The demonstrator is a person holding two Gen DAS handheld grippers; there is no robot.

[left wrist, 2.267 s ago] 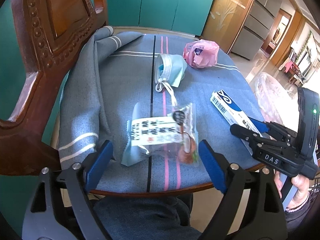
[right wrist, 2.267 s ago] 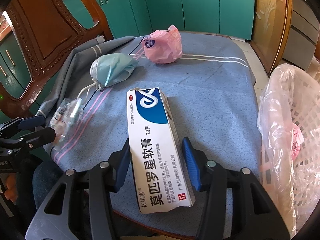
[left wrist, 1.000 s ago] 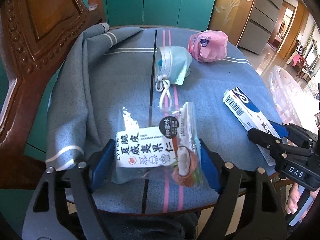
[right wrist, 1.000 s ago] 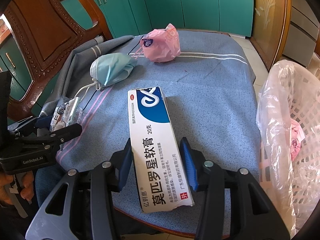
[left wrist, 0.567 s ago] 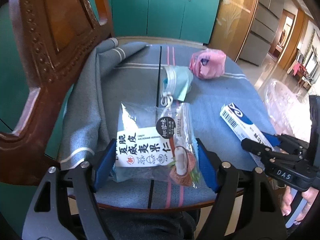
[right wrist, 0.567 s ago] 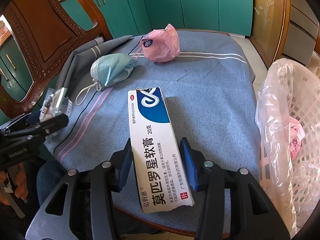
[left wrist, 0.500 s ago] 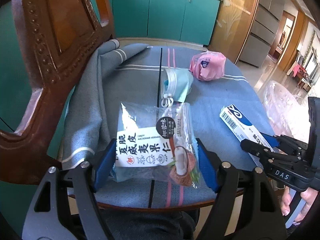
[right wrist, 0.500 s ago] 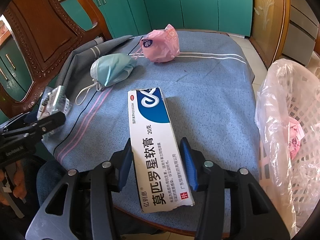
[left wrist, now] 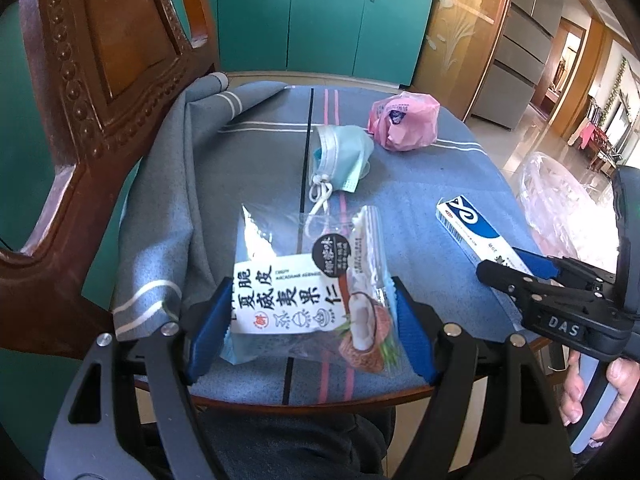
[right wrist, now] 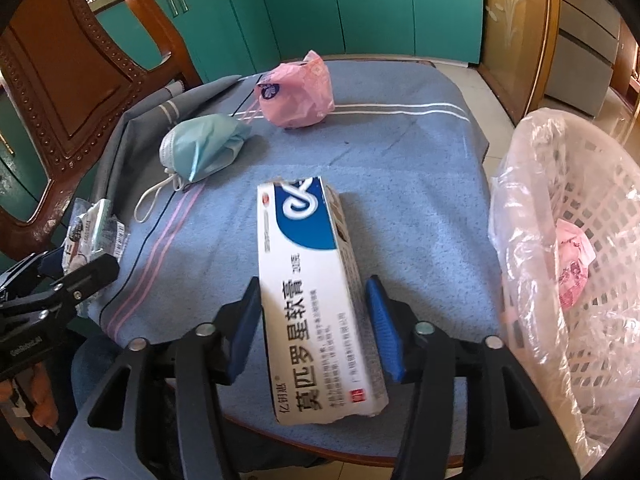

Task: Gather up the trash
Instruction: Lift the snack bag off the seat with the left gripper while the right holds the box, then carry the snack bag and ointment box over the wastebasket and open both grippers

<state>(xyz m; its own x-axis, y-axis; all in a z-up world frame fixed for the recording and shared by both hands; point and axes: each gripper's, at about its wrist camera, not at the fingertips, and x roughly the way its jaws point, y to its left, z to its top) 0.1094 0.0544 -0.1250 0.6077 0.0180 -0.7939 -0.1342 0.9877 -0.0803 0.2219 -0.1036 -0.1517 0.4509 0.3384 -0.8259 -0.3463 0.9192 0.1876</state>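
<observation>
Ahead of the left claw (left wrist: pixel 310 334), beyond what it holds, a crumpled blue face mask (left wrist: pixel 342 158) lies on the cloth with its white ear loops trailing back toward the claw; a balled pink plastic bag (left wrist: pixel 404 120) sits farther ahead and a little to the right, close beside the mask. Nothing lies between the two claws. A carved wooden chair back (left wrist: pixel 80 92) rises close on the left claw's left side, and the blue cloth (right wrist: pixel 400 160) is bunched up against it.

The surface (left wrist: pixel 320 396) is round with a wooden edge, covered by that blue cloth with white, pink and black stripes. Teal cabinets (right wrist: pixel 360 4) line the room behind it, with a wooden glass-panelled partition and a tiled floor off to the right.

The left claw is closed on a snack wrapper (left wrist: pixel 308 284), its blue pads pressing the packet's two sides, and the wrapper stands up off the cloth. The right claw (right wrist: pixel 316 326) is opening: a white and blue ointment box (right wrist: pixel 312 280) lies between its pads, lengthwise along the claw, with a gap at the right pad. Just to the right claw's right stands a white lattice basket (right wrist: pixel 596 280) lined with a clear bag, a pink scrap already inside.
</observation>
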